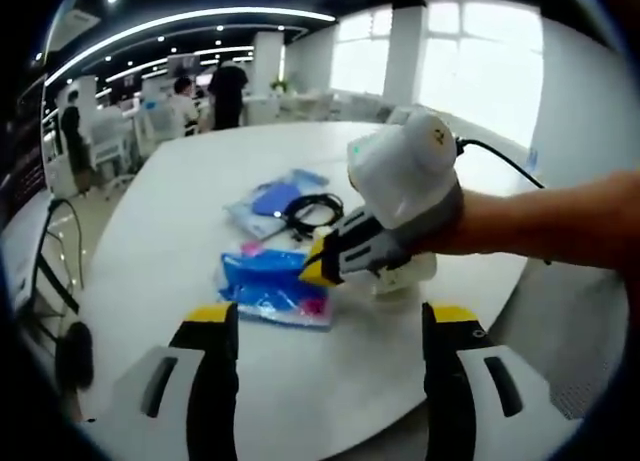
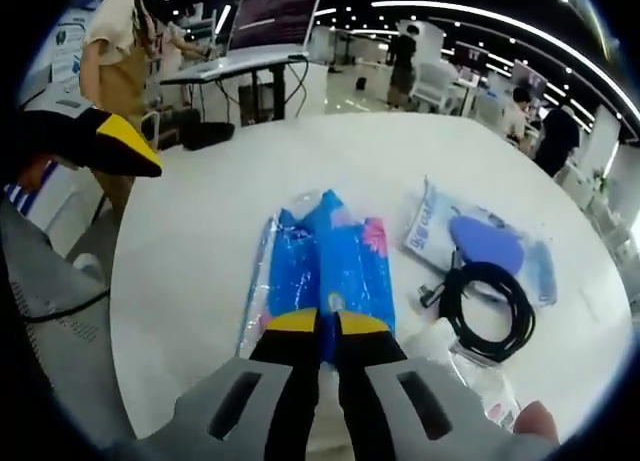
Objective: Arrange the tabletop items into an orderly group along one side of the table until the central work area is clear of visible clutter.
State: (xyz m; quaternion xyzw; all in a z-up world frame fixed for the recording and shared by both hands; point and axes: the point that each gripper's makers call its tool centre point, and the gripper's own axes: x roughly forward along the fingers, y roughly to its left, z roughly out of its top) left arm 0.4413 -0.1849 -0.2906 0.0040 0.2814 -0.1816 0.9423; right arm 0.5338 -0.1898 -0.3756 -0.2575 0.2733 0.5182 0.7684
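Blue packet (image 2: 330,271) pinched by right tool (image 2: 328,325)

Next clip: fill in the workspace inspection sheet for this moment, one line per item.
Surface: white round table, mostly bare.
Job's things: blue packet with pink print; clear bag holding something blue, beside it.
Clutter: clear plastic item near the table edge, unclear what.
Grippers: right gripper shut on the blue packet's near edge; left gripper open above the table.
Cables: coiled black cable overlapping the clear bag.
Surroundings: open office, desks, people standing, bright windows.
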